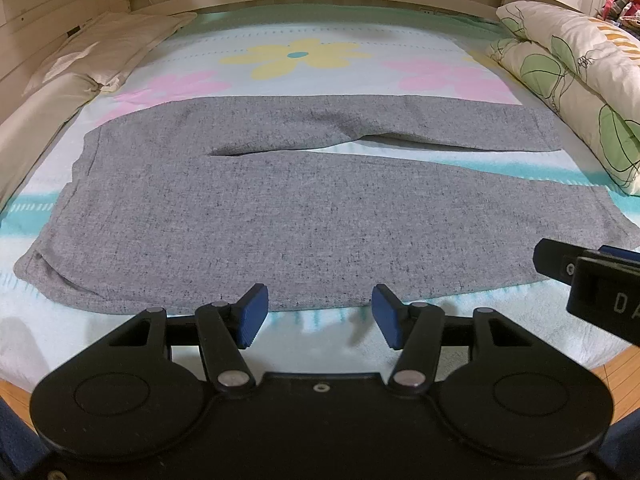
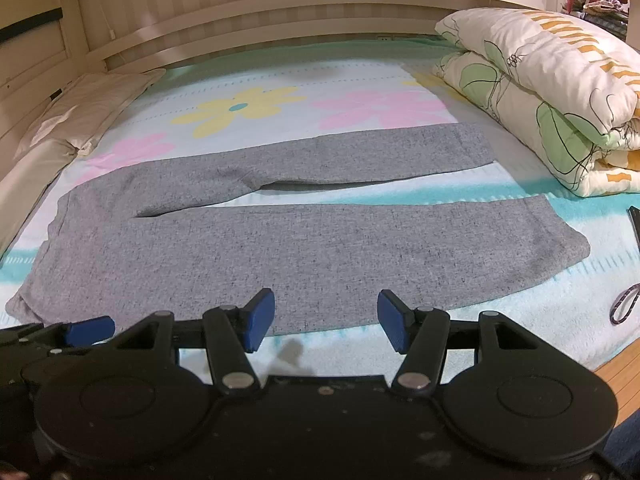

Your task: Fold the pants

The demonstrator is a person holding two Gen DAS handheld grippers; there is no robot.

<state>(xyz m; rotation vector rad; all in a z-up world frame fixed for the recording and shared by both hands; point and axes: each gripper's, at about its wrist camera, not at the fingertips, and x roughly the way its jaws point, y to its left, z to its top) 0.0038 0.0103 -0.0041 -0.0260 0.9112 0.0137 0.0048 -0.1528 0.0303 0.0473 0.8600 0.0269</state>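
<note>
On the flowered bed sheet [image 1: 320,40] we see the grey pants [image 1: 240,208] spread flat, waistband left, legs right. Our left gripper [image 1: 318,316] and right gripper [image 2: 326,320] hover released at the near edge, holding nothing.

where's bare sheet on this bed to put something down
Free: flowered sheet between the grey marled pants and headboard, plus the near strip by both open claws. Crowded: folded leaf-print quilt on the right, beige pillows on the left.
</note>
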